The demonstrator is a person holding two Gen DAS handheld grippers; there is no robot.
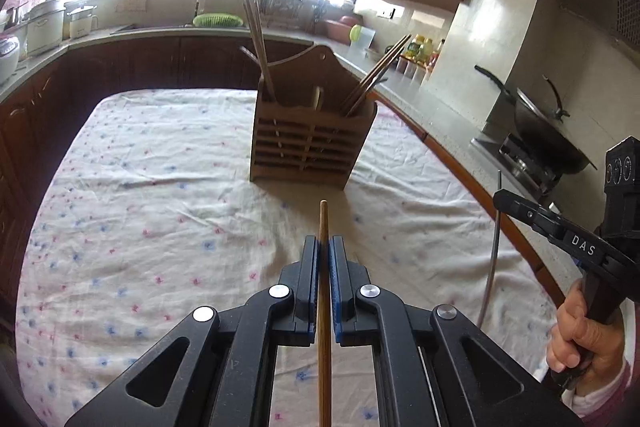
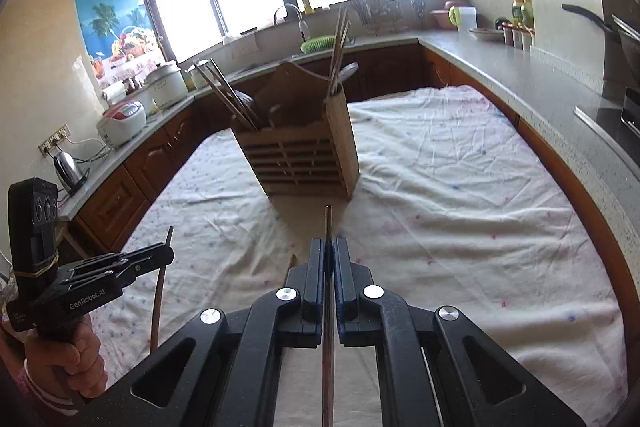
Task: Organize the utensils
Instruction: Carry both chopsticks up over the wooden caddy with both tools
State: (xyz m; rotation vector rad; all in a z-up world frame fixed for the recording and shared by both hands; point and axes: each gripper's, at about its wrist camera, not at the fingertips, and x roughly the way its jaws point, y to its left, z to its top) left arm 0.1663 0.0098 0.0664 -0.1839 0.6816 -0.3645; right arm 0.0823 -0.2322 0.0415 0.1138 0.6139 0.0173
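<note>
**Both grippers clamped on a chopstick, holder ahead**

The left gripper (image 1: 324, 259) has its jaws narrowed onto a wooden chopstick (image 1: 324, 307), which runs straight up between the blue pads and pokes out past the fingertips. The right gripper (image 2: 329, 259) is pinched in the same way on a metal chopstick (image 2: 328, 327), thin and grey, its tip also standing clear beyond the pads. Each gripper shows in the other's view from the side, held in a hand (image 1: 580, 339) with a pink sleeve, its stick hanging below the jaws.

A wooden holder (image 1: 312, 143) with a slatted front stands upright on the cloth (image 1: 140, 187) (white, with small pink and blue flowers) that covers the table. It lies ahead of both grippers, apart from both sticks. Several chopsticks (image 1: 256, 39) already lean out of its left and right compartments; which compartment holds what else is hard to tell.

Around the table runs a grey counter (image 2: 520, 75) with a sink, a wok and rice cookers.
</note>
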